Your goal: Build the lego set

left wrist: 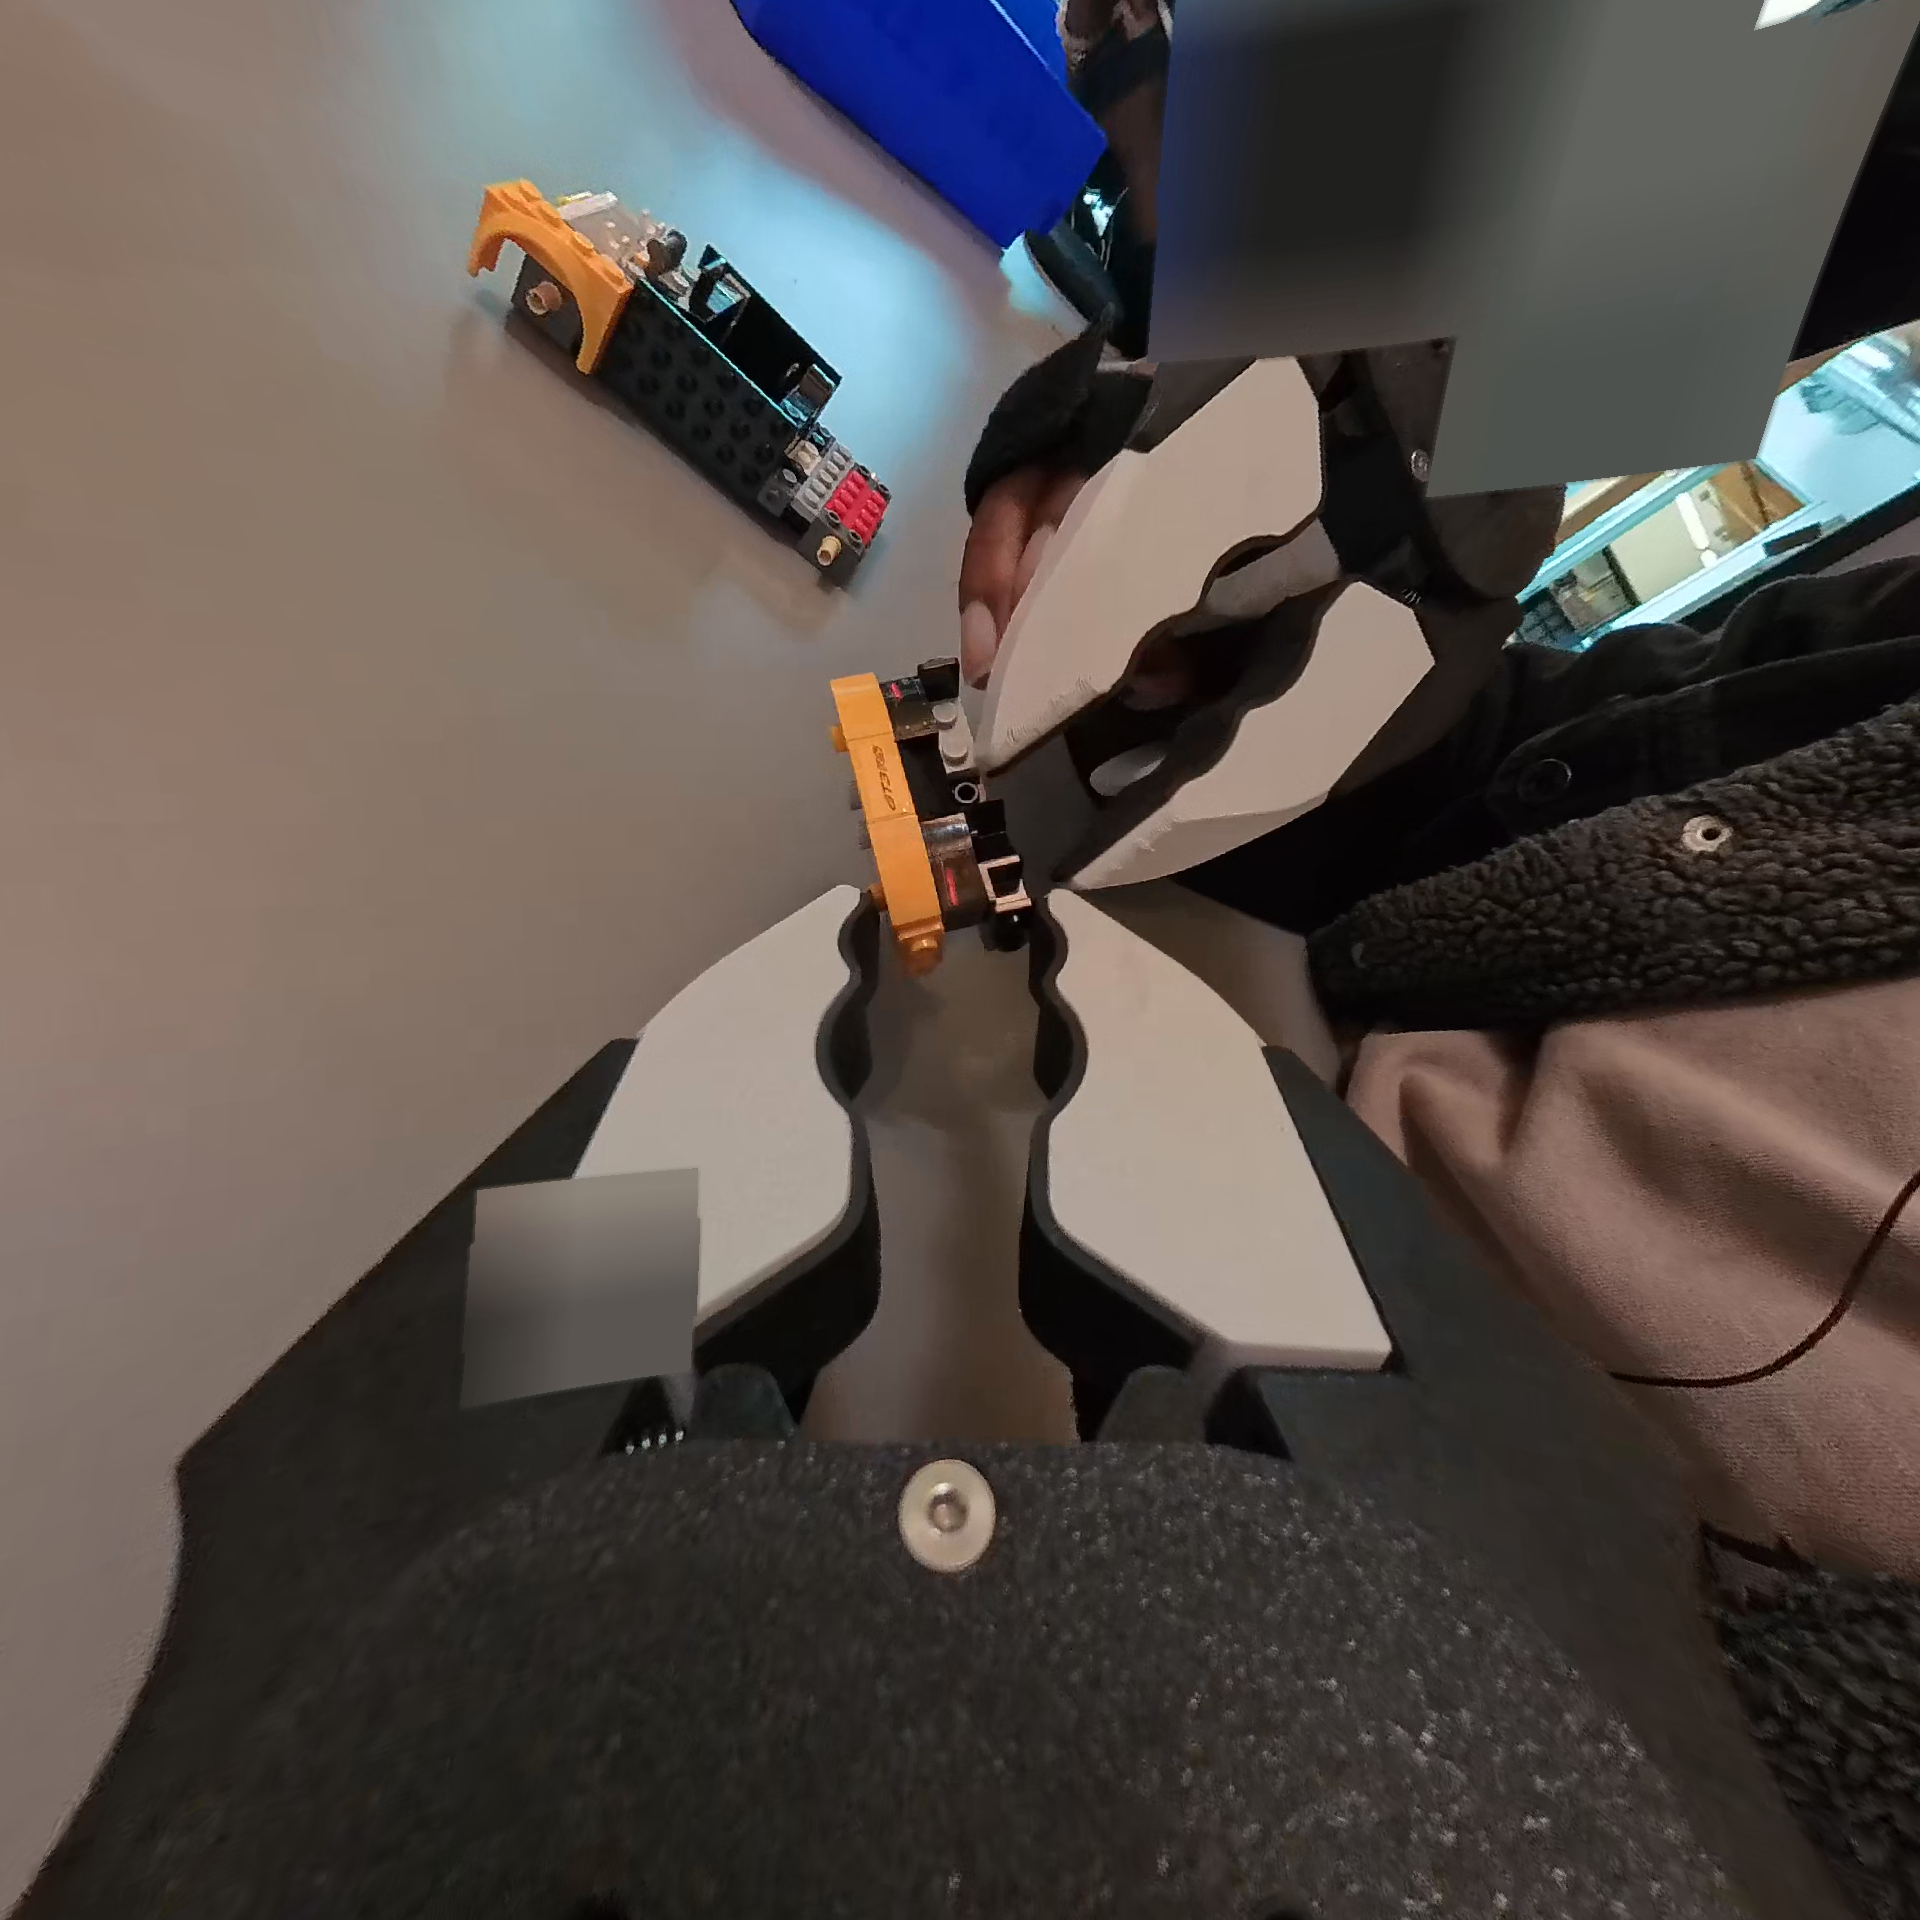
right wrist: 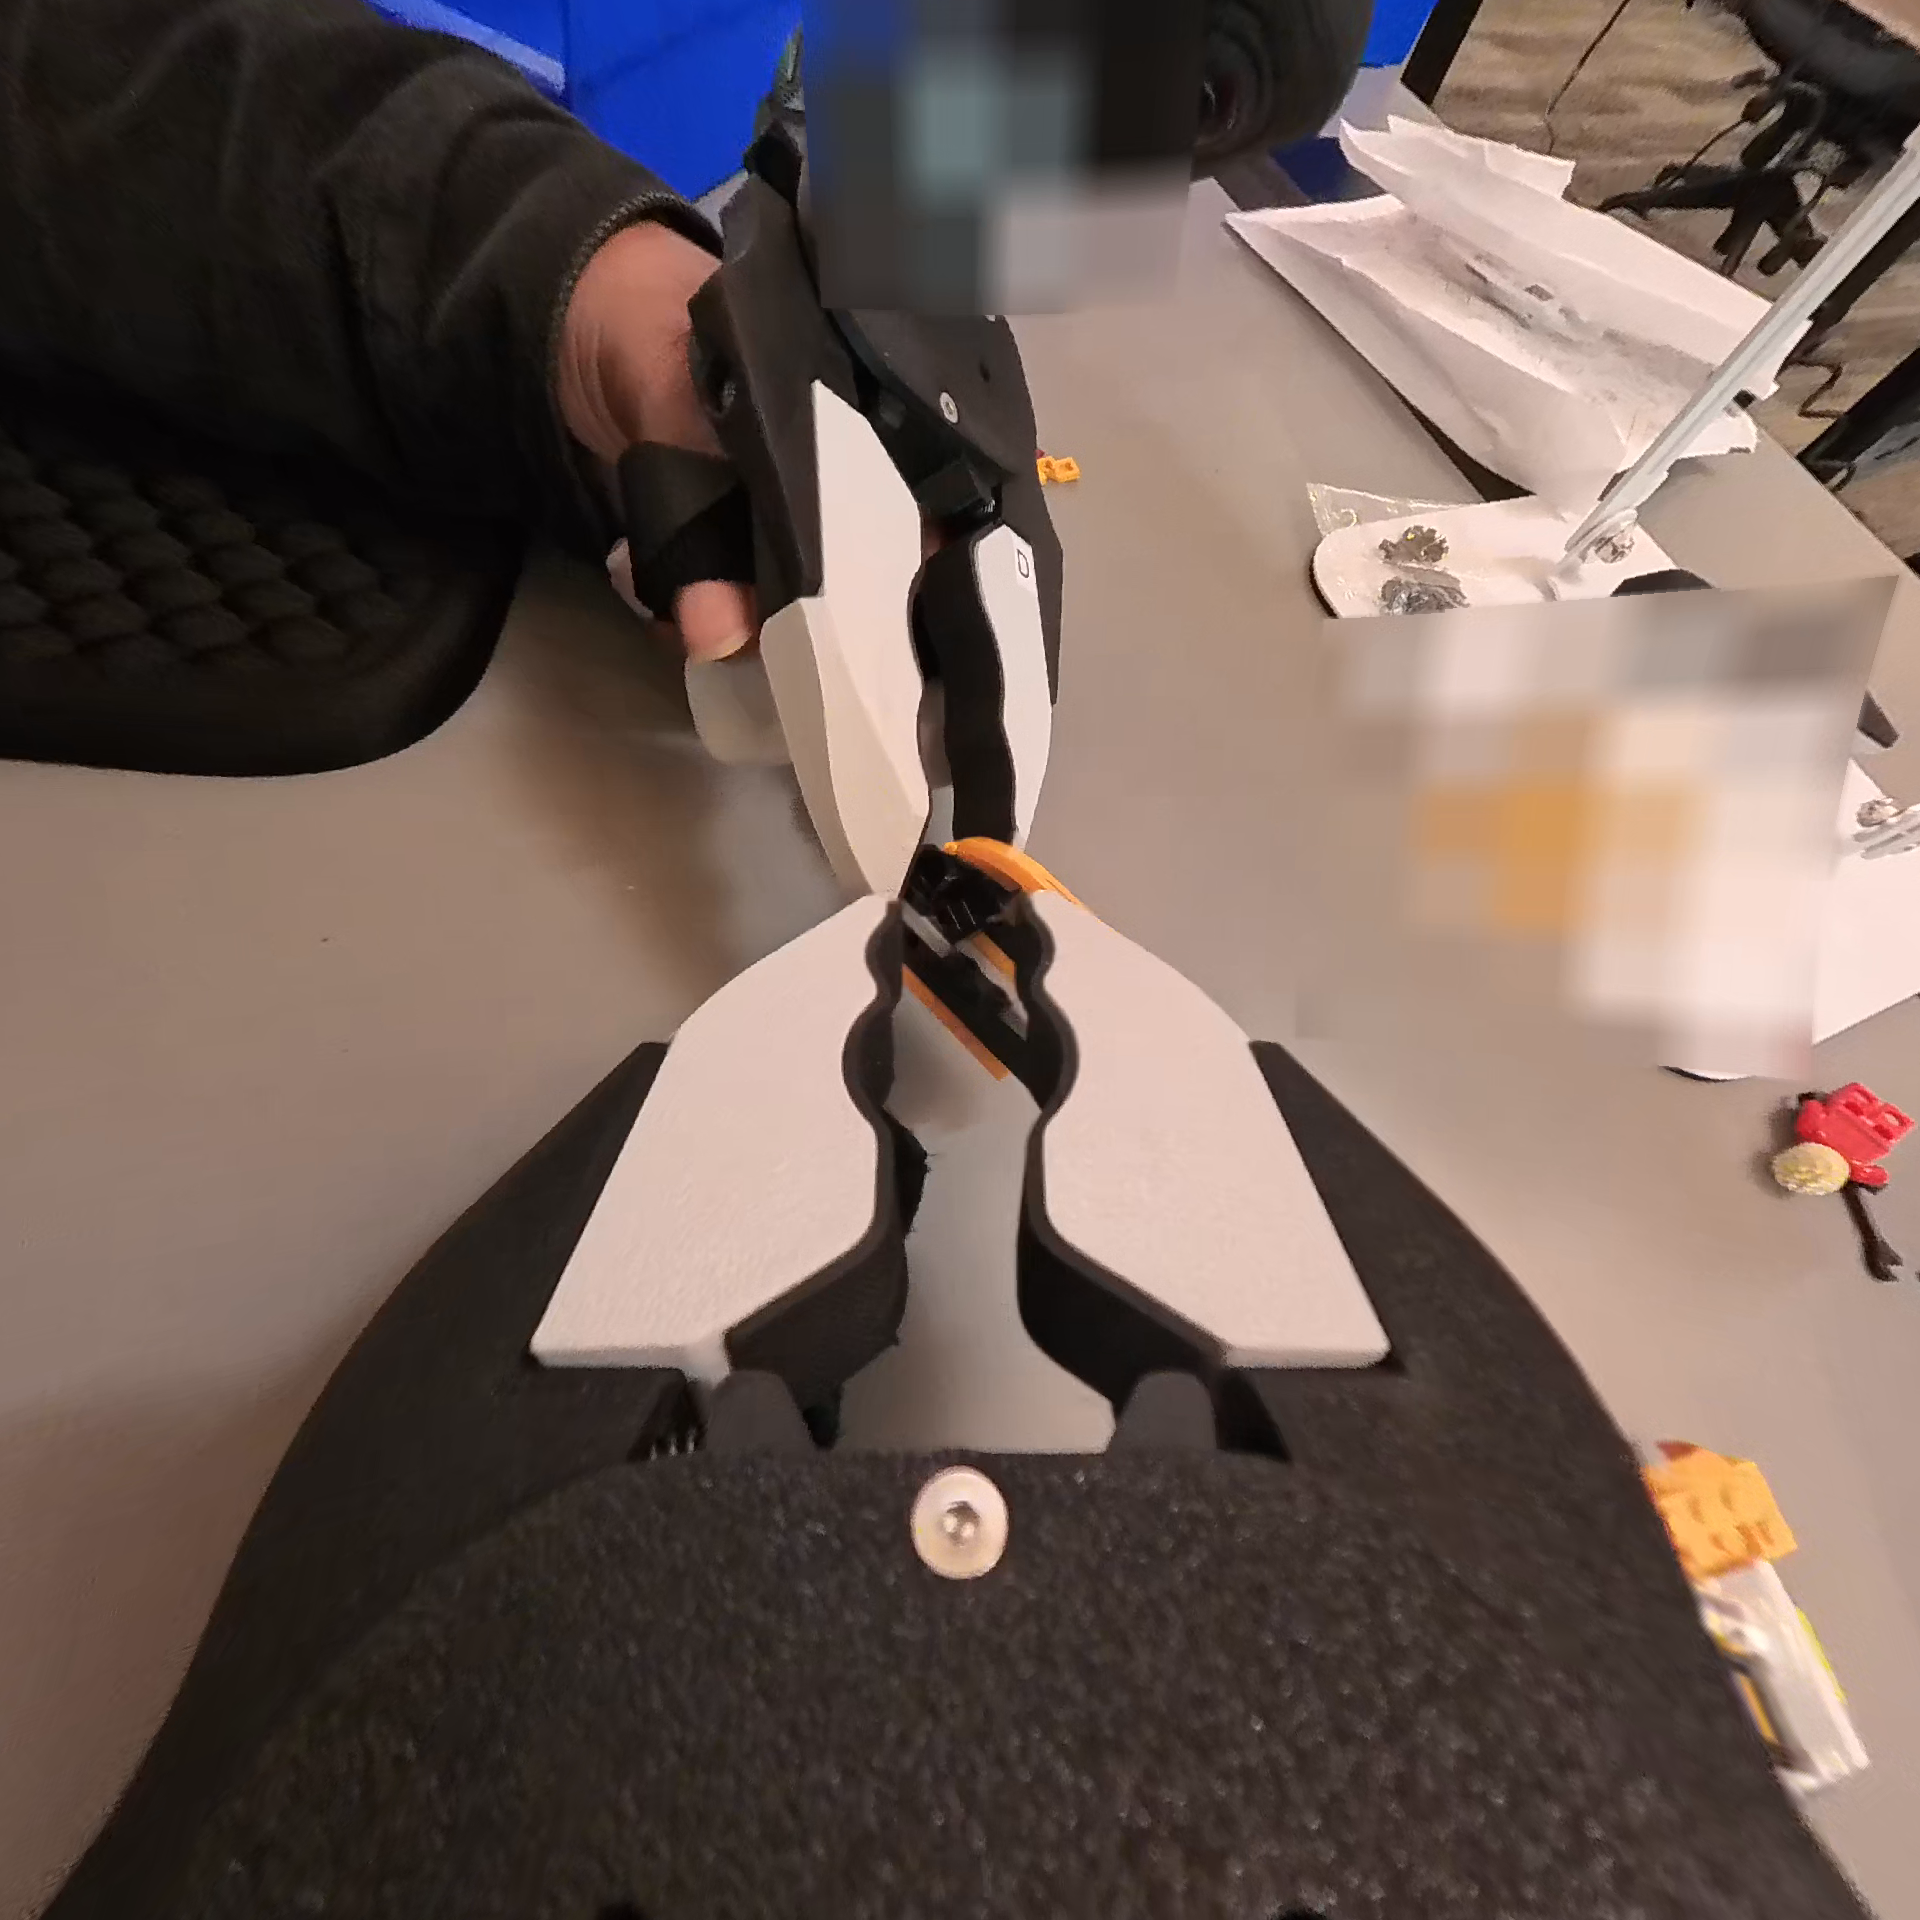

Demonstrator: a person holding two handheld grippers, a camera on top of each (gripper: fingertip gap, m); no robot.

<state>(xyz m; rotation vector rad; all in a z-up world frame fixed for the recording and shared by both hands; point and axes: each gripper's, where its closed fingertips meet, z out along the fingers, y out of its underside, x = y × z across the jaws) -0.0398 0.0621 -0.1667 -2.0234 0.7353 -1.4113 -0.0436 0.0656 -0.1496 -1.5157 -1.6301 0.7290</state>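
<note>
Between both tongs (left wrist: 951,899) (right wrist: 961,914), nearly closed, an orange-black lego piece (left wrist: 914,821).

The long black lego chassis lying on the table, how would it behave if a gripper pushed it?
The black lego chassis looks rigid and would probably slide on the smooth grey table without tipping, being long and low. Its orange arch and small end pieces might pop off if pushed directly.

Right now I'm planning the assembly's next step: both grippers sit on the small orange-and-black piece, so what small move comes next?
Probably carry the orange-and-black subassembly, pinched by the left gripper and right gripper, toward the black chassis lying apart on the table.
</note>
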